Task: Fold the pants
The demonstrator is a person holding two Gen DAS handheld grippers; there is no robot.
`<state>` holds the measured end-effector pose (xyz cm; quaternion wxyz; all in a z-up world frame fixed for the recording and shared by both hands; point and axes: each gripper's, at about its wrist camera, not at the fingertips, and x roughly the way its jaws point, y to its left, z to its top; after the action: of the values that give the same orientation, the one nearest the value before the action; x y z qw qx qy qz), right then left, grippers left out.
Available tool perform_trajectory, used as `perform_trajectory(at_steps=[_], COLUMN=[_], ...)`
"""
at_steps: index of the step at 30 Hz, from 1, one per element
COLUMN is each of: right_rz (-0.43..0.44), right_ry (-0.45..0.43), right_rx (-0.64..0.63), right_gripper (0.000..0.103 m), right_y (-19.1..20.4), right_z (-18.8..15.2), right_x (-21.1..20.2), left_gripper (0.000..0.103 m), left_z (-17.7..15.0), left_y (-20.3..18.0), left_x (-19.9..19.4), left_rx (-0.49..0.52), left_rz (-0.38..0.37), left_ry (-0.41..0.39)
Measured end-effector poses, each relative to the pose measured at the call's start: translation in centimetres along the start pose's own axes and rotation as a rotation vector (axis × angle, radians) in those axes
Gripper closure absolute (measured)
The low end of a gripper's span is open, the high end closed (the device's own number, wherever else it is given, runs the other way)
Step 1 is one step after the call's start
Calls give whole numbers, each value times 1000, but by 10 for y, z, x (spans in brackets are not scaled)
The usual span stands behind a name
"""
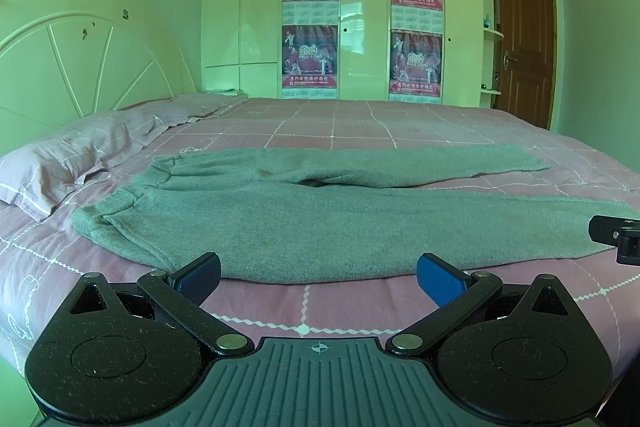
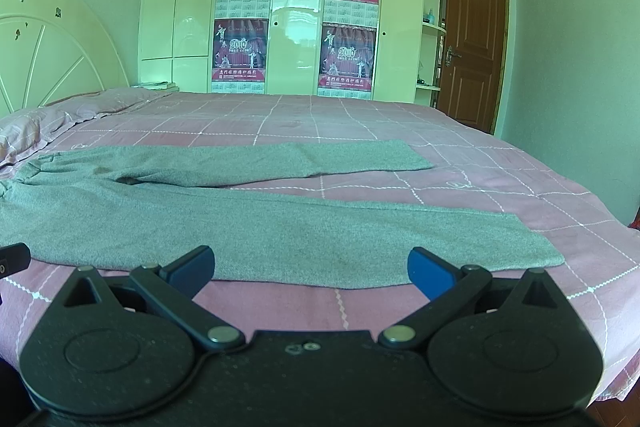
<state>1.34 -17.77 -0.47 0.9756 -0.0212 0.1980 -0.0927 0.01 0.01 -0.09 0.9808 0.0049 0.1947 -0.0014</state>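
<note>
1. From the left wrist view, the left gripper (image 1: 318, 277) hovers low over the near edge of the pink checked bed (image 1: 304, 311), its blue-padded jaws spread wide and holding nothing. The grey knit pants (image 1: 280, 223) lie flat just ahead of the jaws, long axis running left to right across the view: the elastic waistband (image 1: 132, 199) sits to the left near the crumpled pink pillow (image 1: 64, 163), the legs stretching off to the right. The near leg's hem edge lies almost between the jaw tips. A black part of the right gripper (image 1: 616, 233) shows at the right margin, over the near leg.

2. From the right wrist view, the right gripper (image 2: 312, 273) also has its jaws wide apart and empty, just short of the near leg. Here the near leg's cuff (image 2: 536, 247) lies ahead and to the right, so this hand looks nearer the cuffs, the left nearer the waist. The far leg (image 2: 320, 159) lies apart, angled away.
</note>
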Motion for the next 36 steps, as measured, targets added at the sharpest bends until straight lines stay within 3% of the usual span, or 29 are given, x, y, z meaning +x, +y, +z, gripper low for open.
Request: perform_trajectory(at_steps=[36], right_rz=[-1], right_ry=[-1], right_rx=[2], right_gripper=[6], right_y=[-2], right_z=[0], right_x=[-1], left_gripper=[0], left_z=[2], left_y=[-6], left_x=[-7], left_rx=[18], left_rz=[8], left_ry=[-1])
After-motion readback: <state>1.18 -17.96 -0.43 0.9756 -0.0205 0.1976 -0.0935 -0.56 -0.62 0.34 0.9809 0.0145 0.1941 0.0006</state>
